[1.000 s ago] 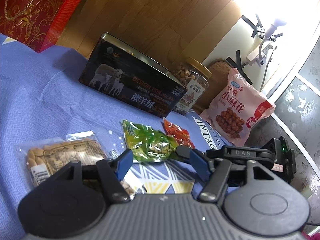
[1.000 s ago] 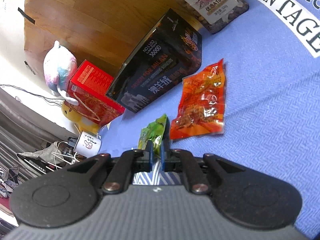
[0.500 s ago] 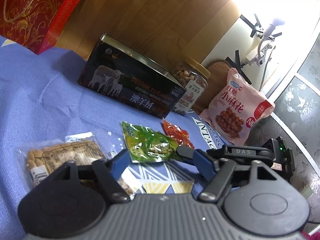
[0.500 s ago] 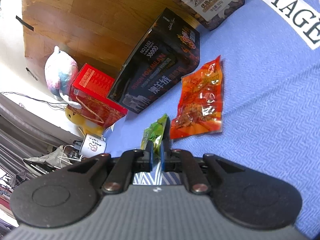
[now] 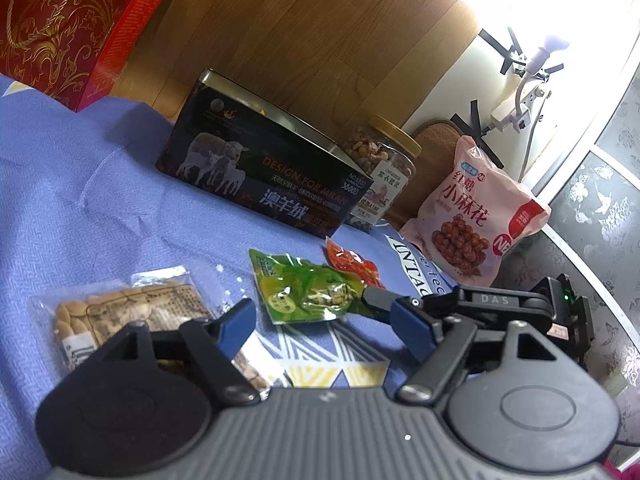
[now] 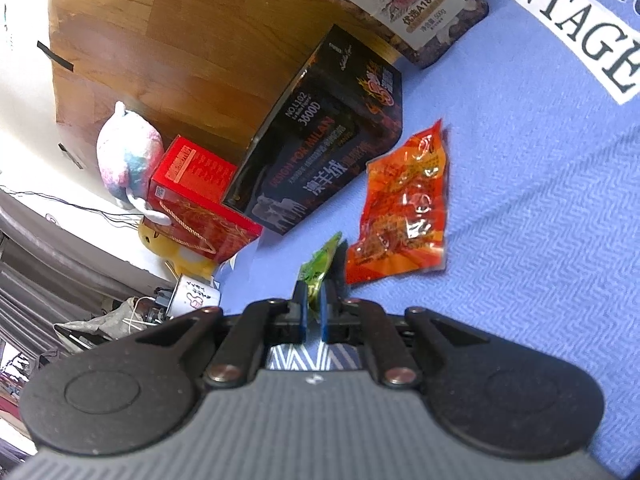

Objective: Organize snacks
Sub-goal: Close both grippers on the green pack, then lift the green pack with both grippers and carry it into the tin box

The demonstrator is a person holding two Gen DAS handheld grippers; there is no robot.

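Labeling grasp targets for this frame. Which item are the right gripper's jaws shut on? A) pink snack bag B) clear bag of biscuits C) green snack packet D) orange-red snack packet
C: in the right wrist view the right gripper has its jaws pinched on an edge of the green snack packet, while the orange-red snack packet lies free on the blue cloth beside it.

A woven blue cloth with a fine herringbone texture fills the lower frame. On it lie glossy, crinkled plastic packets: a green packet, an orange packet, a clear biscuit packet. Upper centre, a dark box shows a metallic rim. Behind runs polished wood flooring.
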